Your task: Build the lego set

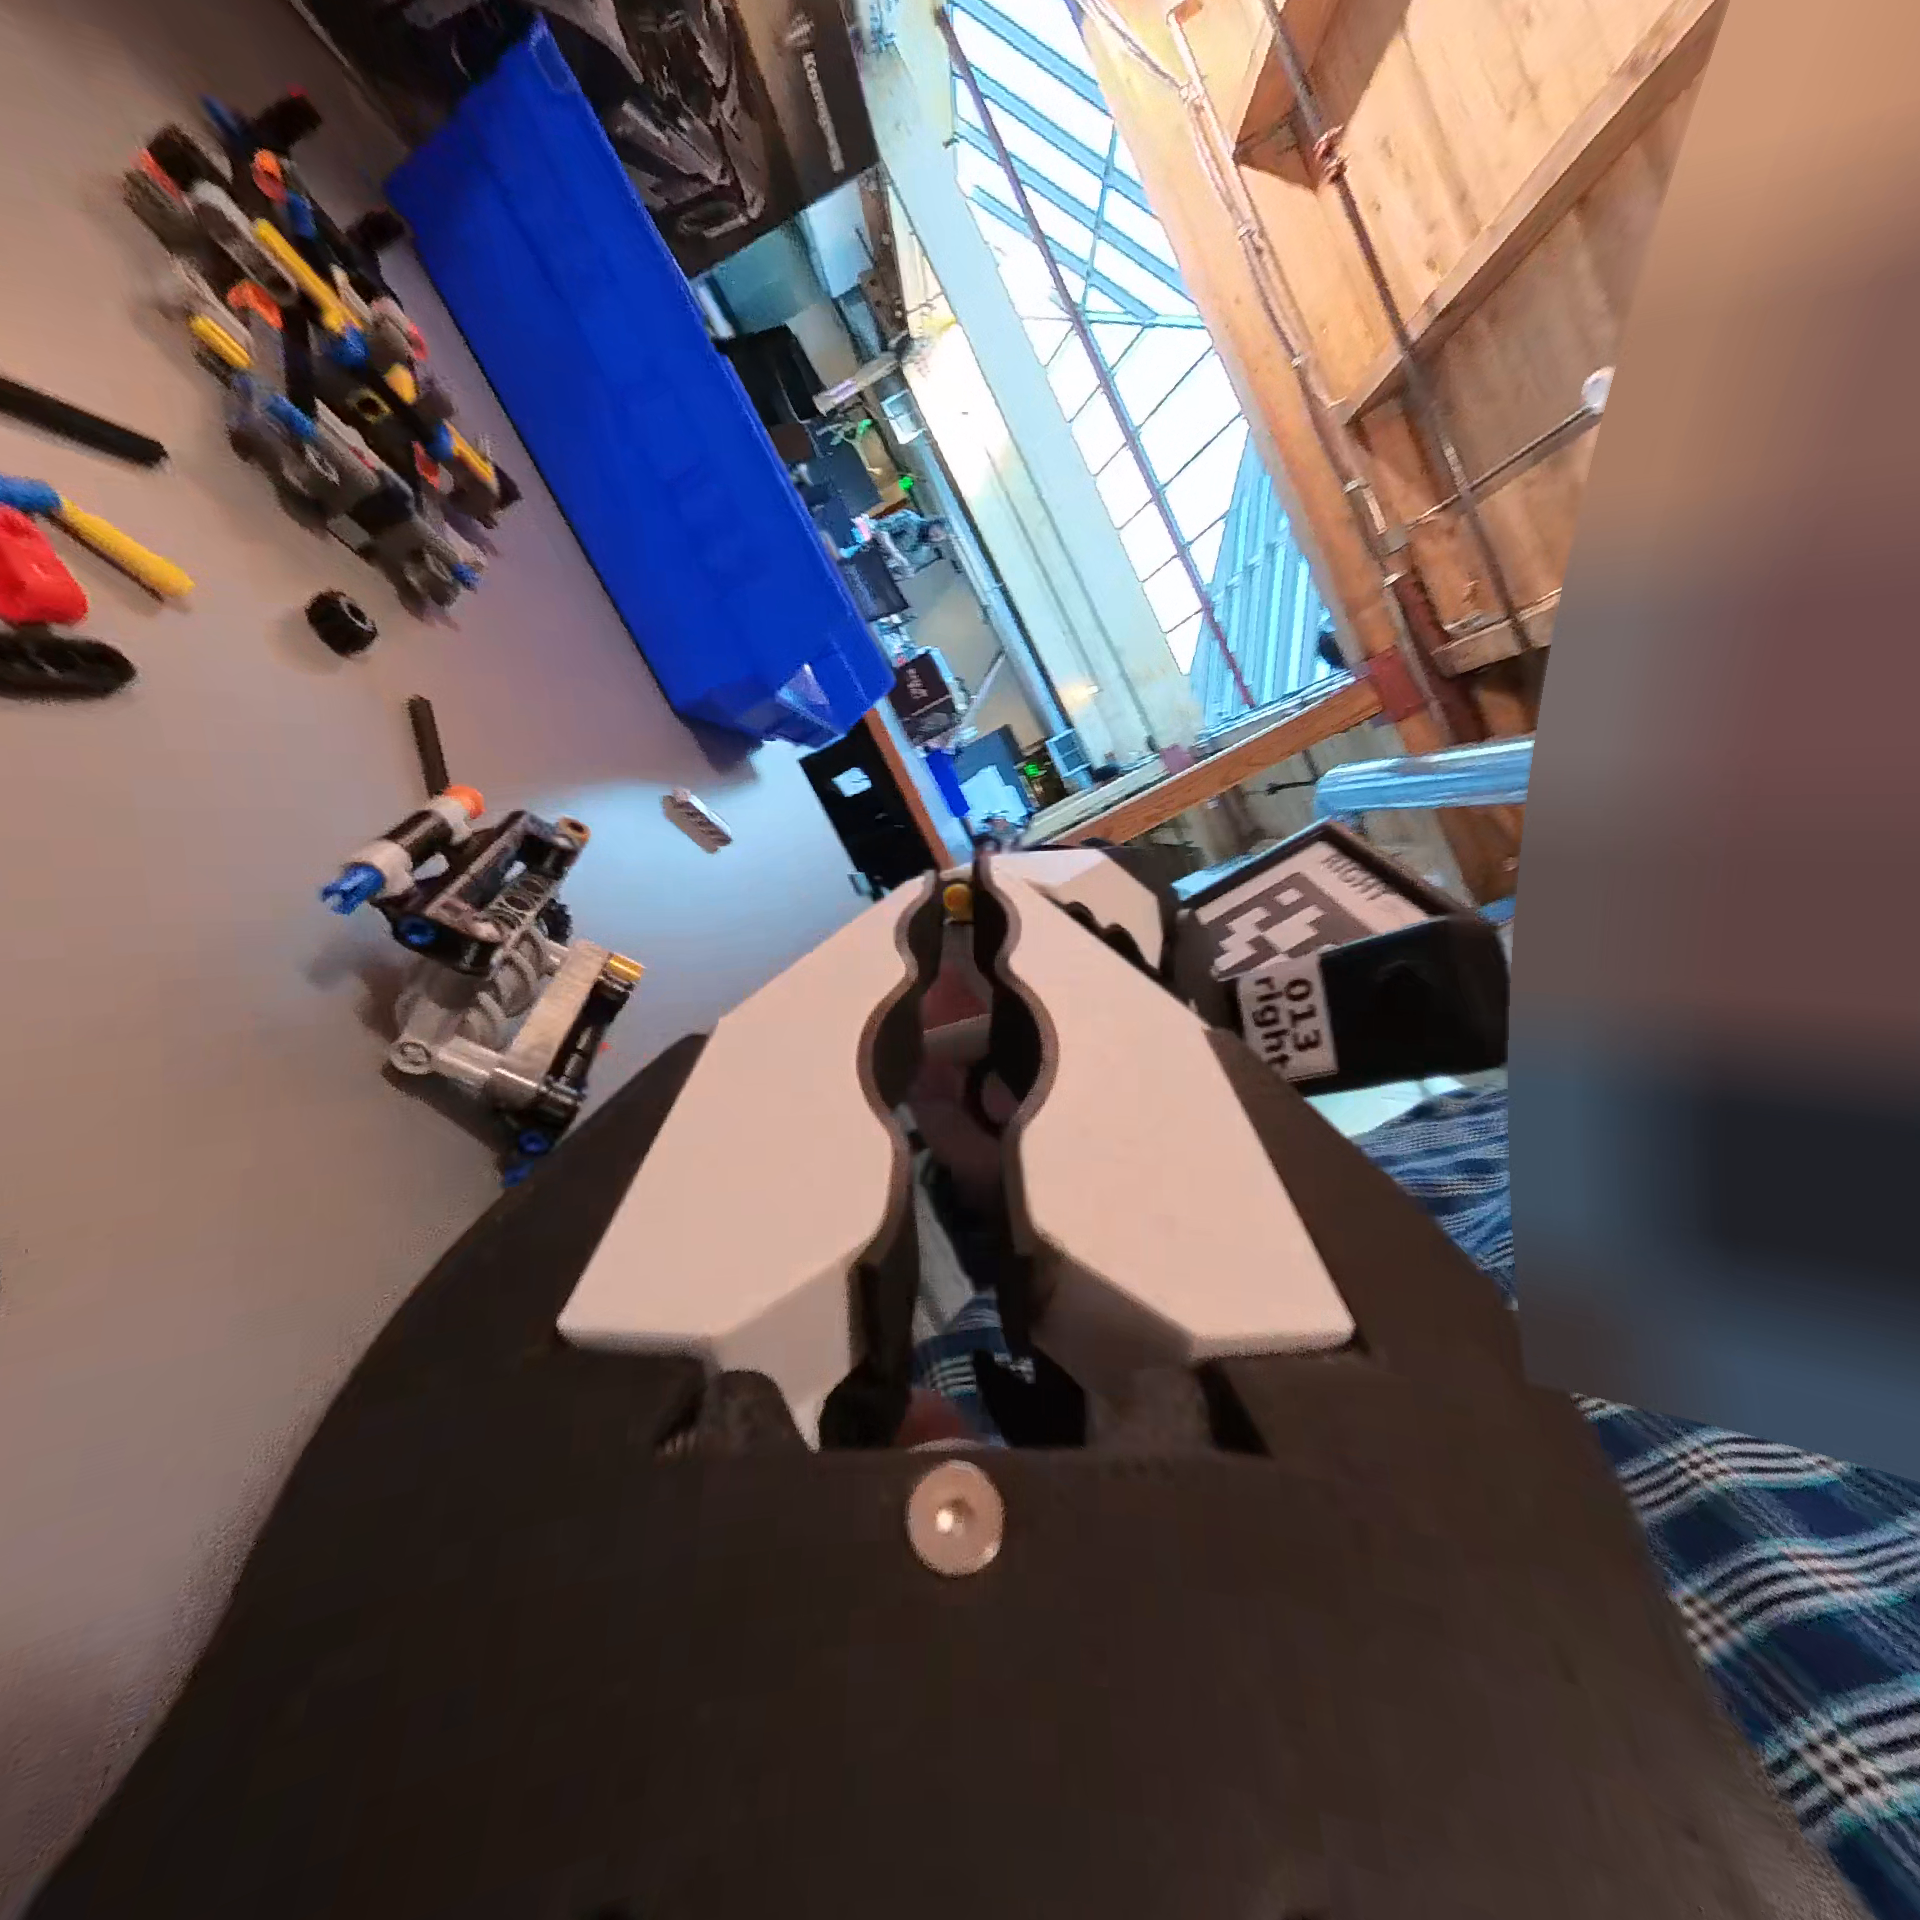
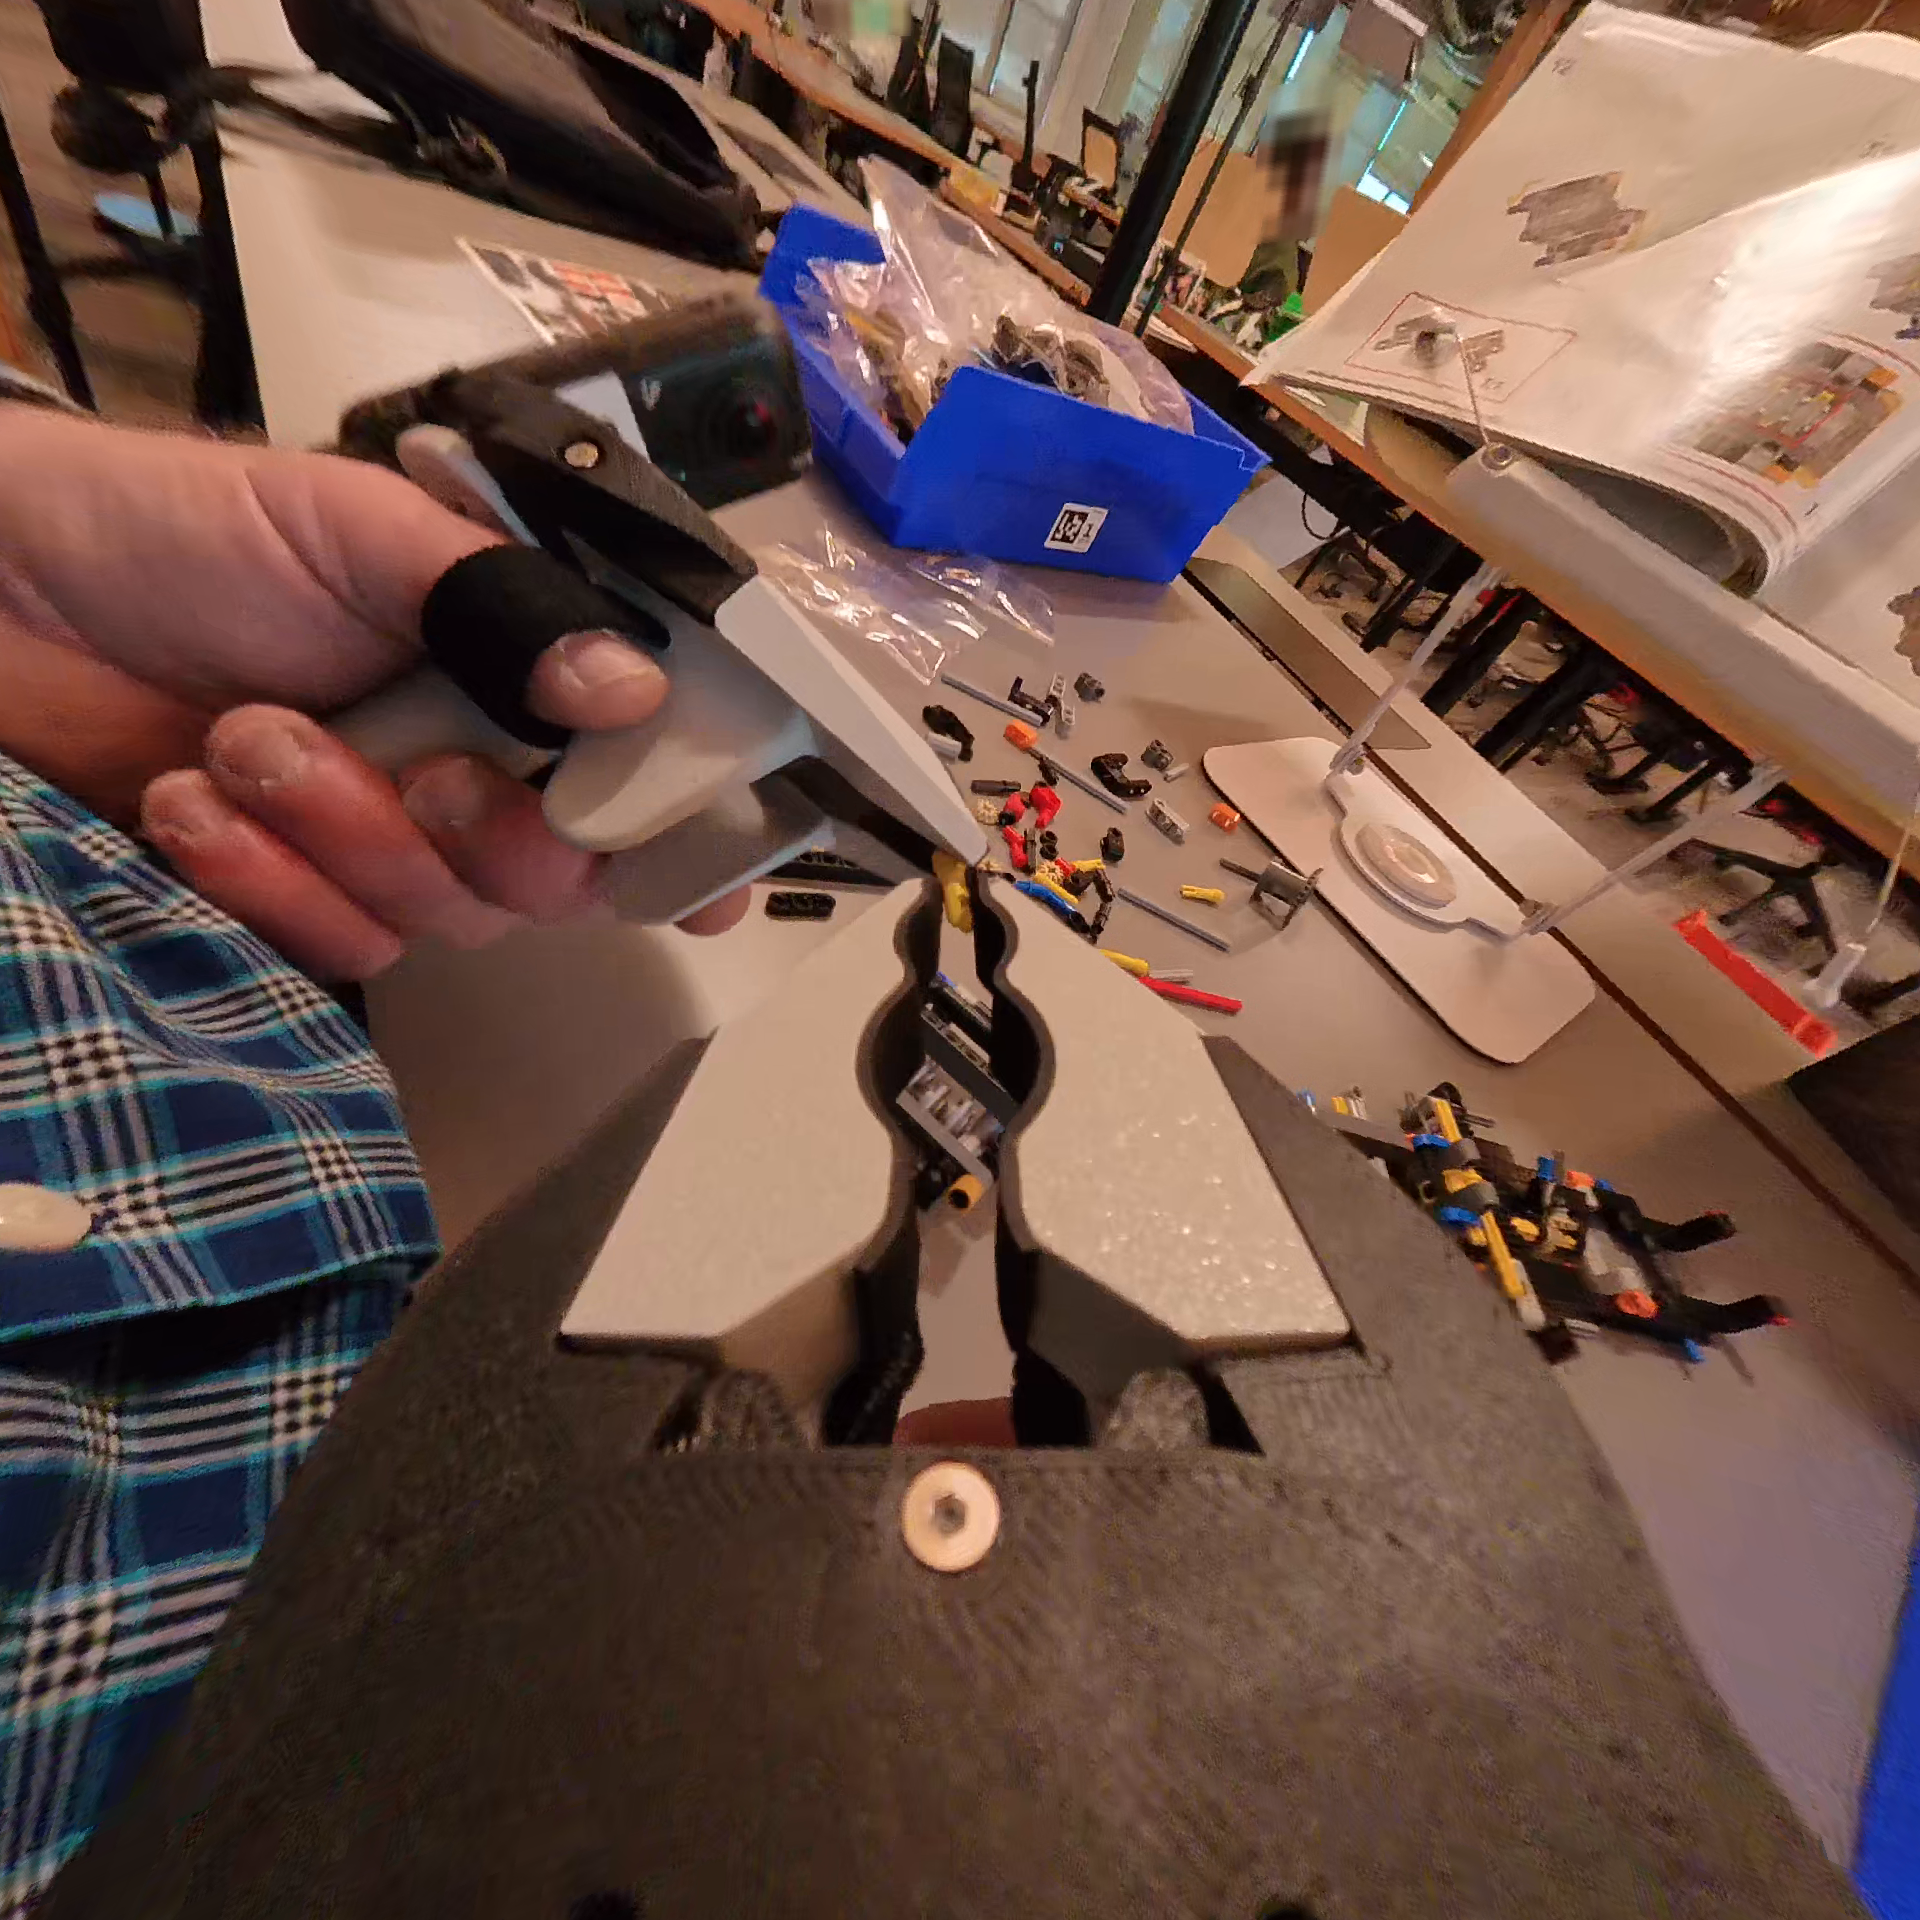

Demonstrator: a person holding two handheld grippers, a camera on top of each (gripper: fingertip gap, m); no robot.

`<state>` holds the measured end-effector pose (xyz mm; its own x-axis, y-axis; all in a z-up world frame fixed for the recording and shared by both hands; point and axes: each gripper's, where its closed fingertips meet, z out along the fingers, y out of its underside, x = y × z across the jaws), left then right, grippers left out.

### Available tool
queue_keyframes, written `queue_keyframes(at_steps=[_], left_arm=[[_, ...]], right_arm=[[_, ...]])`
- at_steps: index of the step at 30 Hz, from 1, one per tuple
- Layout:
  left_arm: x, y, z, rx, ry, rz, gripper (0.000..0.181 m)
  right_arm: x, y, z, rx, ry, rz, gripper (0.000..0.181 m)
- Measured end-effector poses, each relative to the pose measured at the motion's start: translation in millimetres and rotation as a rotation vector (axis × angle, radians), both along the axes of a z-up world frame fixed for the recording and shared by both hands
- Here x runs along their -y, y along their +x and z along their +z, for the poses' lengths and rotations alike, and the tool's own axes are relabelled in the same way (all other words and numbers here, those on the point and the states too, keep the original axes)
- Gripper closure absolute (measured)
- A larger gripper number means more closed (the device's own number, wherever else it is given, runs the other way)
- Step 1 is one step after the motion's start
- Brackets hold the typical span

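Grey counter [image 2: 1195, 644] surface is carrying the whole work area, in a workshop with wooden framing and large windows behind. Nearest in the left wrist view, the left gripper [image 1: 966, 894] is pinching a small yellow pin [image 1: 957, 900] at its tips, jaws nearly together around it, with a thin black piece running down the gap behind. Nearest in the right wrist view, the right gripper [image 2: 971, 899] is closing narrowly on a black piece at its tips, a yellow pin [image 2: 948, 883] sitting just beside that piece. The left gripper's pointed tip [image 2: 961, 836] is meeting the right one at this spot, so both are working on one small part held above the counter. A hand [image 2: 312, 675] in a plaid sleeve [image 2: 177, 1143] is squeezing the left gripper's handle. Below the right jaws, a grey and black sub-assembly [image 1: 499, 956] is lying on the counter. To the right, a larger multicoloured assembly [image 2: 1538, 1236] is resting nearby. Farther out, loose pieces [image 2: 1081, 821] are lying scattered, beside a white stand base [image 2: 1403, 894]. Beyond them, a blue bin [image 2: 1029, 468] is holding clear bags of parts, and an open instruction booklet [image 2: 1662, 270] is hanging at upper right.
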<state>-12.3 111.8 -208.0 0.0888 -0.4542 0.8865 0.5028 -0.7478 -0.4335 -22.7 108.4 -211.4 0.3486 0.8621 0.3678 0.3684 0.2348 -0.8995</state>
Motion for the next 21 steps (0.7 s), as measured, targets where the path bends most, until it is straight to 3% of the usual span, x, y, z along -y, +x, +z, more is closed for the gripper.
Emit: queue_keyframes(at_steps=[6,9,13,16,21], left_arm=[[5.2,3.2,4.9,0.185,-0.073,-0.092,0.180],[7.5,4.9,3.4,0.160,-0.061,-0.107,0.179],[4.2,-9.3,-5.5,-0.090,0.056,0.001,0.173],[10.5,-21.4,-30.2,-0.437,0.169,0.033,0.173],[21.1,-42.5,-54.9,-0.850,0.314,0.074,0.172]], right_arm=[[6.9,1.5,5.9,-0.114,-0.098,0.056,0.179],[9.2,3.4,4.1,-0.102,-0.133,0.083,0.179],[9.9,10.9,-9.0,0.077,-0.176,0.133,0.180],[13.1,21.8,-35.8,0.319,-0.176,0.189,0.180],[23.8,23.2,-67.6,0.599,-0.160,0.301,0.180]])
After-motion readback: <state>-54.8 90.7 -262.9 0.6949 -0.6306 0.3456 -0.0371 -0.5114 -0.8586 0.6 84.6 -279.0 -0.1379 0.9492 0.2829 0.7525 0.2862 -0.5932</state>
